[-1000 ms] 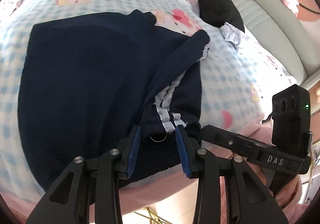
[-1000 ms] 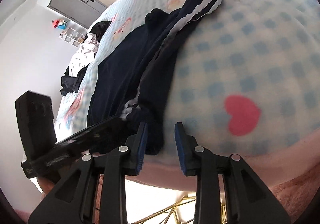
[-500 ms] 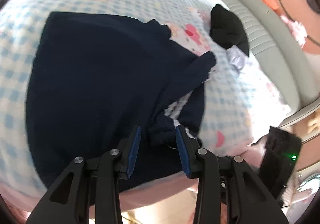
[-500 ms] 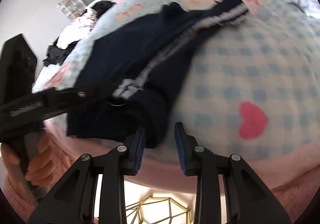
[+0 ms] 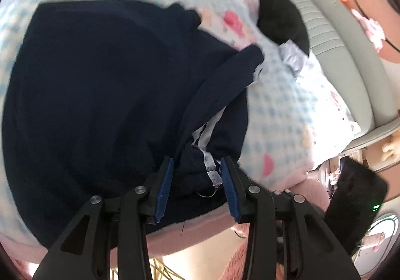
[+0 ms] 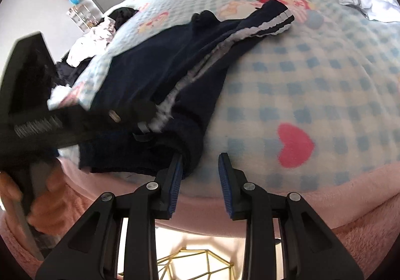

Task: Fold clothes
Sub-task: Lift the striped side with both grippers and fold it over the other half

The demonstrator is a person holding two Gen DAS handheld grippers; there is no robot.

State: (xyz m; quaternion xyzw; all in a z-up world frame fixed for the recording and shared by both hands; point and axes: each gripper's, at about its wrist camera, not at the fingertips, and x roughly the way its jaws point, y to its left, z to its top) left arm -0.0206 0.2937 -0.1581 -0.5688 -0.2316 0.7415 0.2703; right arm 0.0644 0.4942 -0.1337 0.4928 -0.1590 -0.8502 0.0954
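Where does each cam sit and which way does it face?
Left wrist: on the left gripper, facing across the bed at the navy garment; striped hem bunched between its open fingers.
Right wrist: on the right gripper, facing along the garment's right edge toward the door; the left gripper and the hand holding it show.
Shared: navy garment, checked blanket.

No lettering could be read with certainty. The black plastic bar of the left gripper (image 6: 37,127), seen from the right wrist, carried a short line of pale raised characters, but motion blur left them illegible. The blue-and-white checked blanket (image 6: 325,74) bore only cartoon figures and a red heart (image 6: 295,145), with no words legible on it.
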